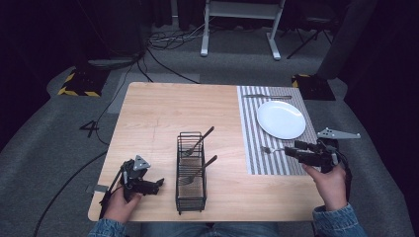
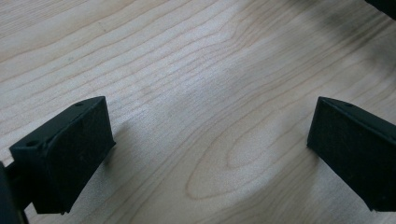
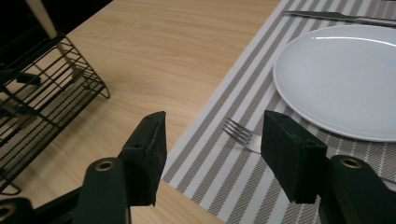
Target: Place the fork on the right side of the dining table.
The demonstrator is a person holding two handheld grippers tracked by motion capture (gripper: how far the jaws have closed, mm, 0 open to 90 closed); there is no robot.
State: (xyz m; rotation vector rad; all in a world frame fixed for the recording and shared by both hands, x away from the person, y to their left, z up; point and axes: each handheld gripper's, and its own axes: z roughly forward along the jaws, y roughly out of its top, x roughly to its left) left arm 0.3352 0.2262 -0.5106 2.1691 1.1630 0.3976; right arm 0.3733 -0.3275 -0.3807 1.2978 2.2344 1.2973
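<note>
Wooden table (image 1: 158, 113) looks half-set: fork (image 3: 243, 136) lies at the plate's (image 1: 280, 119) 7 o'clock between the right gripper's (image 3: 212, 149) wide-open jaws, probably just placed, while left gripper (image 2: 205, 144) idles open and empty.

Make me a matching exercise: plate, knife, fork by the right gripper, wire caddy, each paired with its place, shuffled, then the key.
Things:
1 white plate
2 knife
3 fork
4 wire caddy

Places:
A on the bare wood, mid-table
B at the placemat's far edge, beyond the plate
C on the placemat, on the person's side of the plate
D centre of the striped placemat

Pairs: 1-D, 2-B, 3-C, 4-A
</note>
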